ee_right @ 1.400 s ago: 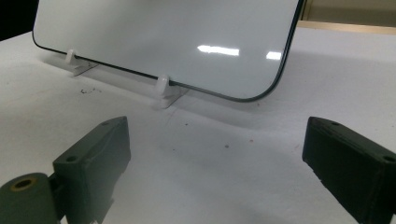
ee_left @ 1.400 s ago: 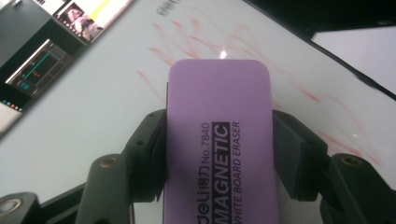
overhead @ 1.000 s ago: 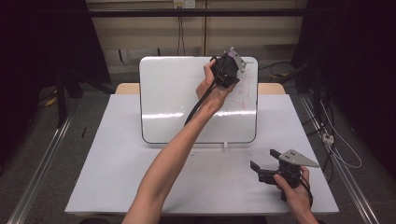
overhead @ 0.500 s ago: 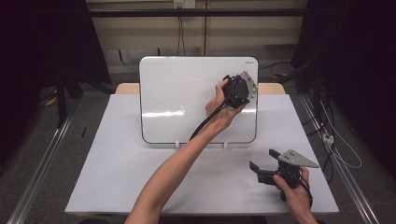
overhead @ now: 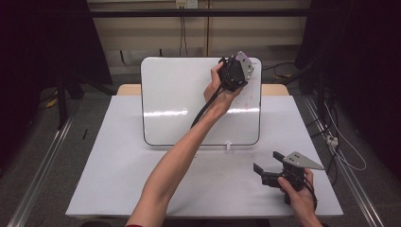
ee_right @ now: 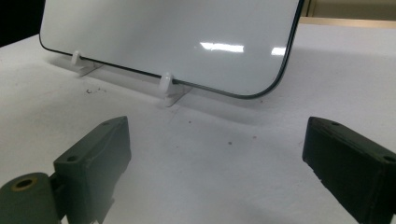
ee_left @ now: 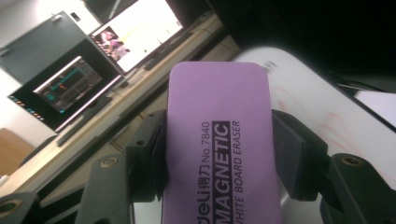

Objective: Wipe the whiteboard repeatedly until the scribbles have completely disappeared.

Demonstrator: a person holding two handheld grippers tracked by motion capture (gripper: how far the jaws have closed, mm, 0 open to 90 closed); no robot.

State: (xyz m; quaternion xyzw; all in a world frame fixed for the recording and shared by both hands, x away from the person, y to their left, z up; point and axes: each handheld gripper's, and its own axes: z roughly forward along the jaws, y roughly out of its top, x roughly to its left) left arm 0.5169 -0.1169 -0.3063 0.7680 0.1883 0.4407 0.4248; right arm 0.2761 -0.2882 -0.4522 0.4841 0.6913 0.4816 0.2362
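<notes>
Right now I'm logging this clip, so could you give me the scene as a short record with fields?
setting: white table with a whiteboard propped on small white feet
left gripper: raised at the board's upper right, shut on a purple eraser
right gripper: low over the table, jaws wide open, holding nothing
board surface: faint reddish marks near the eraser

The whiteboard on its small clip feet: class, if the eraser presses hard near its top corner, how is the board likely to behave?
The whiteboard leans upright on two small white feet, so a hard push up high may tip or slide it. Its glossy face suggests a stiff panel, unlikely to flex. The eraser looks firmly clamped in the left gripper.
</notes>
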